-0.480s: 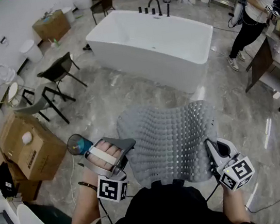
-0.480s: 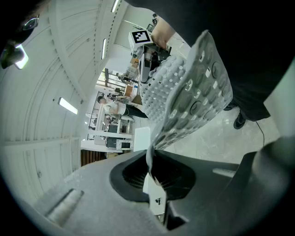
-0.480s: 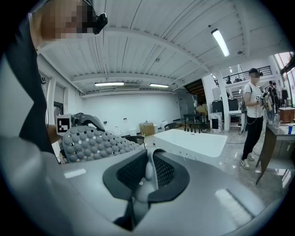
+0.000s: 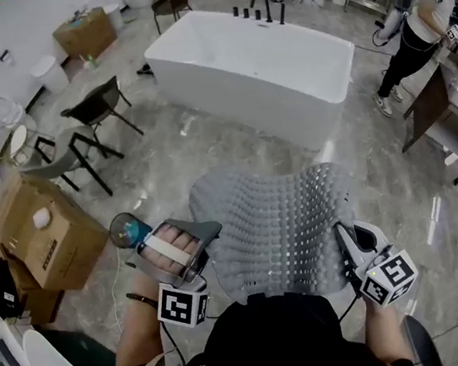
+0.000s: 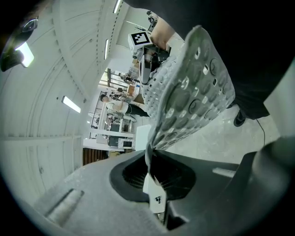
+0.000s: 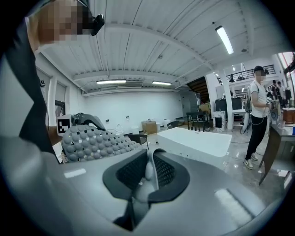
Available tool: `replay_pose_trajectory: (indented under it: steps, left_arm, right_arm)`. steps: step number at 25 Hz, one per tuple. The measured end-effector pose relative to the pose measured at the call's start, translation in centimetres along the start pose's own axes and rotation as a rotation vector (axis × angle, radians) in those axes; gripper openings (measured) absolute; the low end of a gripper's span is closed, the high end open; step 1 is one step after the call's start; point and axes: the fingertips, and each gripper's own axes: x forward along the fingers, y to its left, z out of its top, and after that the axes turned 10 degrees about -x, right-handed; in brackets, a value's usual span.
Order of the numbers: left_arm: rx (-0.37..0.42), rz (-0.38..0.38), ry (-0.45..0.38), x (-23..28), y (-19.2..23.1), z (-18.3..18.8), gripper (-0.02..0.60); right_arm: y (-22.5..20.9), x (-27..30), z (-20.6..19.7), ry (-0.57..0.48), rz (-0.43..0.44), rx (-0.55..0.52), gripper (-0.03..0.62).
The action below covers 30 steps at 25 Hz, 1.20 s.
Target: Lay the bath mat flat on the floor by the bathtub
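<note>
A grey bath mat (image 4: pixel 283 229) with a bumpy, perforated surface hangs in the air between my two grippers, above the marble floor. My left gripper (image 4: pixel 209 234) is shut on the mat's left edge, and the edge (image 5: pixel 150 156) and a small white tag are pinched between its jaws. The right gripper (image 4: pixel 343 242) is shut on the right edge, a thin fold (image 6: pixel 150 168) of mat showing in its jaws. The white bathtub (image 4: pixel 250 68) stands further ahead, apart from the mat. From the right gripper view, the mat (image 6: pixel 92 140) bulges leftward toward the left gripper (image 6: pixel 78 120).
Cardboard boxes (image 4: pixel 45 235) and two dark chairs (image 4: pixel 80 153) stand at the left. A person (image 4: pixel 418 22) stands by a dark counter (image 4: pixel 451 128) at the right. Grey marble floor (image 4: pixel 208 159) lies between me and the tub.
The head view has shifted slightly. Both grippers keep the same hold on the mat, which hangs as before.
</note>
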Motion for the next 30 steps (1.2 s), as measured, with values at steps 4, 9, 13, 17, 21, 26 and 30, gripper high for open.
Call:
replay_pose_trajectory:
  steps: [4, 9, 13, 17, 21, 26, 30]
  left_arm:
    - [0.009, 0.007, 0.011, -1.0, -0.1, -1.9, 0.018]
    - [-0.012, 0.018, 0.063, -2.1, 0.1, -5.7, 0.018]
    - [-0.038, 0.016, 0.098, -2.2, 0.5, -8.3, 0.018]
    - [-0.109, 0.007, 0.117, -0.9, 1.1, -11.0, 0.018]
    - [-0.166, 0.012, 0.138, 1.7, 3.0, -14.4, 0.018]
    - [-0.148, -0.013, 0.163, 5.7, 5.5, -18.5, 0.018]
    - [-0.147, -0.020, 0.173, 9.6, 8.4, -21.9, 0.018]
  right_arm:
    - [1.9, 2.3, 1.0, 0.003, 0.042, -0.023, 0.023]
    - [3.6, 5.6, 1.8, 0.002, 0.088, -0.024, 0.023]
    - [4.2, 8.8, 2.0, 0.002, 0.130, -0.018, 0.023]
    - [3.9, 12.9, 1.6, -0.002, 0.172, 0.005, 0.023]
    - [2.8, 17.8, 1.8, -0.004, 0.213, 0.014, 0.023]
    - [0.3, 24.2, 2.3, 0.022, 0.235, -0.016, 0.023]
    - [-2.1, 29.0, 3.1, 0.038, 0.233, -0.049, 0.023]
